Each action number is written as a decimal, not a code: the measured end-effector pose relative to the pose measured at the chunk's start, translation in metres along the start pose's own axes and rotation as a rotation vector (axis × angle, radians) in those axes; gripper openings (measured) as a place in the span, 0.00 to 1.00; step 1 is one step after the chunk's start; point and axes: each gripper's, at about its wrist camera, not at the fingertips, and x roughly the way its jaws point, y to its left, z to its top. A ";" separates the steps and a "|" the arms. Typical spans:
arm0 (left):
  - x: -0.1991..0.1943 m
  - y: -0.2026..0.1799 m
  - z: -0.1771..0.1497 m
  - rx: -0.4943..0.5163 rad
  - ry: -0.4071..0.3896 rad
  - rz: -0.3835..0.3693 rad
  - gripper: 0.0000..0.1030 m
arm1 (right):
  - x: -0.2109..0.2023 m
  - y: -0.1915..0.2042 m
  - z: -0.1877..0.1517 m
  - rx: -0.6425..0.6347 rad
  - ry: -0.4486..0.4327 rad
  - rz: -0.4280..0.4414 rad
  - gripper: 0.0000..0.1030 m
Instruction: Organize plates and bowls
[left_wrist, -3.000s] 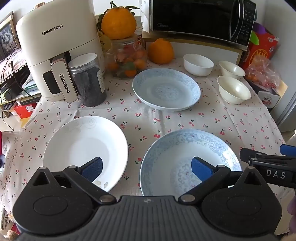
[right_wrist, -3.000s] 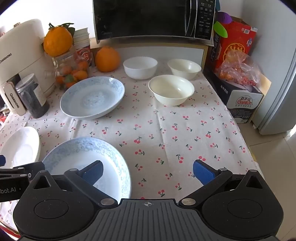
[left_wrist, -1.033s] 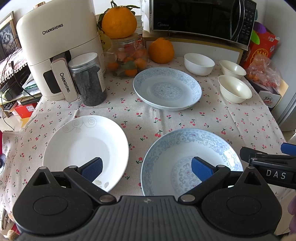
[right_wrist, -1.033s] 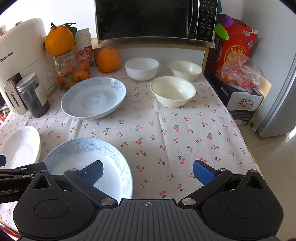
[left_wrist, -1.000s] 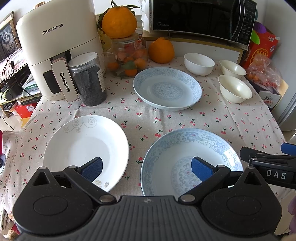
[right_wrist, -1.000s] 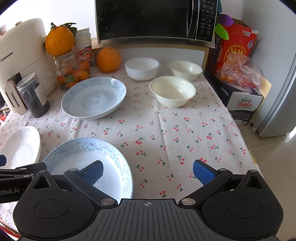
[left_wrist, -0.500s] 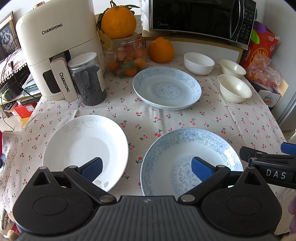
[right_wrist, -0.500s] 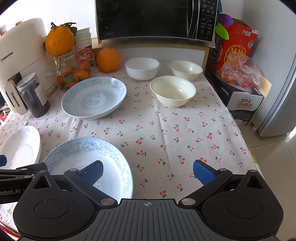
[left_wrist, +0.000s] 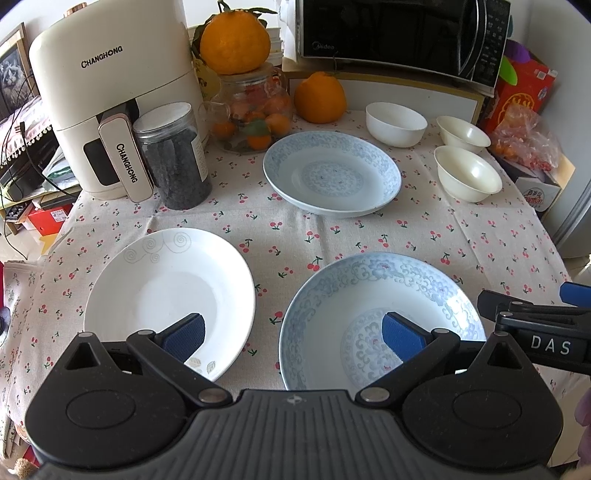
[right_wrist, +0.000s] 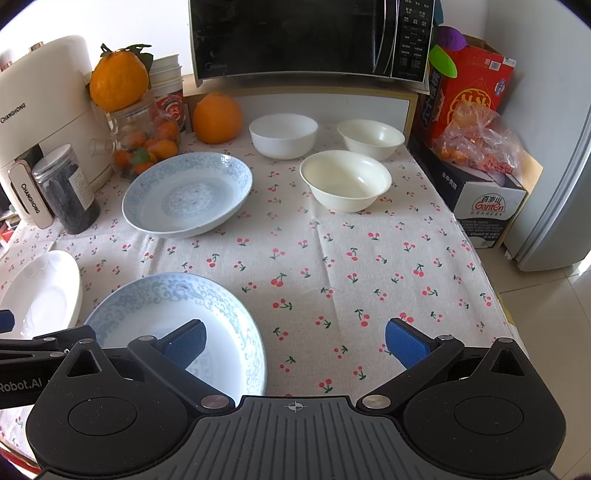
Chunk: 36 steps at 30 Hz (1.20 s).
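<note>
On the cherry-print tablecloth lie a white plate (left_wrist: 170, 291) near left, a blue-patterned plate (left_wrist: 373, 306) near right, and a second blue-patterned plate (left_wrist: 332, 177) further back. A white bowl (right_wrist: 283, 134) and two cream bowls (right_wrist: 345, 181) (right_wrist: 370, 138) stand at the back right. My left gripper (left_wrist: 293, 332) hovers open above the two near plates, holding nothing. My right gripper (right_wrist: 295, 341) is open too, its left finger over the near blue plate (right_wrist: 173, 314). The right gripper also shows at the left wrist view's right edge.
An air fryer (left_wrist: 110, 110), a dark-filled jar (left_wrist: 173, 155), a glass jar of fruit (left_wrist: 255, 118) and oranges (left_wrist: 319, 98) crowd the back left. A microwave (right_wrist: 306, 37) sits on a shelf behind. Boxes (right_wrist: 480, 192) stand off the table's right edge.
Hardly anything has moved. Both views shifted very slightly; the grippers stay open and the dishes lie where they were.
</note>
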 end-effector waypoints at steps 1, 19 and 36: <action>0.000 0.000 0.001 -0.001 0.000 0.000 0.99 | 0.000 0.000 0.000 0.001 0.002 0.000 1.00; 0.005 0.003 0.023 0.009 -0.012 -0.041 0.99 | -0.006 -0.003 0.039 -0.016 0.001 0.038 1.00; 0.025 0.016 0.082 -0.005 0.002 -0.081 0.99 | 0.028 -0.005 0.099 0.011 0.044 0.166 1.00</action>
